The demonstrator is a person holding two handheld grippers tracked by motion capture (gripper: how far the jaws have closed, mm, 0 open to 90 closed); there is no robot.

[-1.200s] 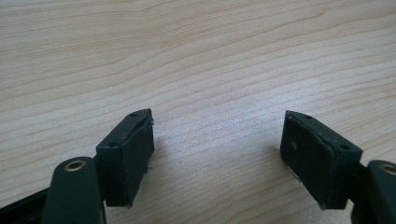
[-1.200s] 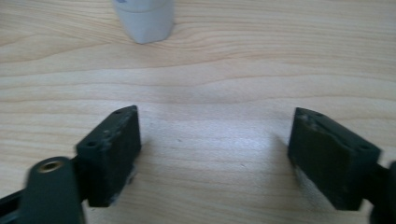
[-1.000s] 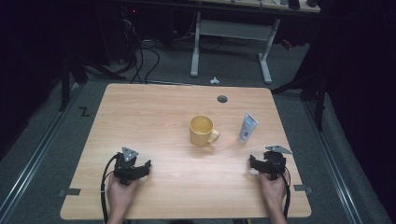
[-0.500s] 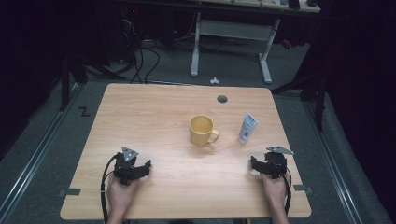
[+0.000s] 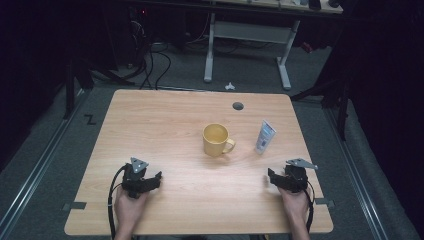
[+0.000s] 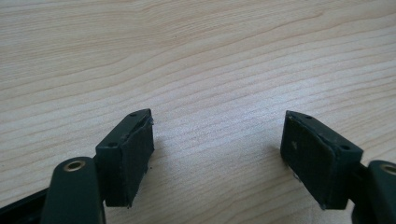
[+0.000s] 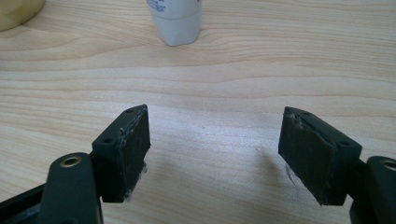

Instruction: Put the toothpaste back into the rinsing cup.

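Observation:
A yellow mug (image 5: pixel 216 139) stands near the middle of the wooden table (image 5: pixel 165 120), its handle pointing right. A white tube with a blue label (image 5: pixel 264 137) stands on its cap to the mug's right; its white cap (image 7: pixel 176 28) and the mug's edge (image 7: pixel 14 11) appear at the top of the right gripper view. My left gripper (image 5: pixel 150 178) rests on the table at the front left, jaws open over bare wood (image 6: pixel 217 135). At the front right my right gripper (image 5: pixel 275 177) also rests open with nothing between its jaws (image 7: pixel 215 135).
A round cable hole (image 5: pixel 238 106) sits near the table's far edge. Behind the table stand a white desk frame (image 5: pixel 247 35) and loose cables (image 5: pixel 155 60) on the grey floor. Dark curtains flank both sides.

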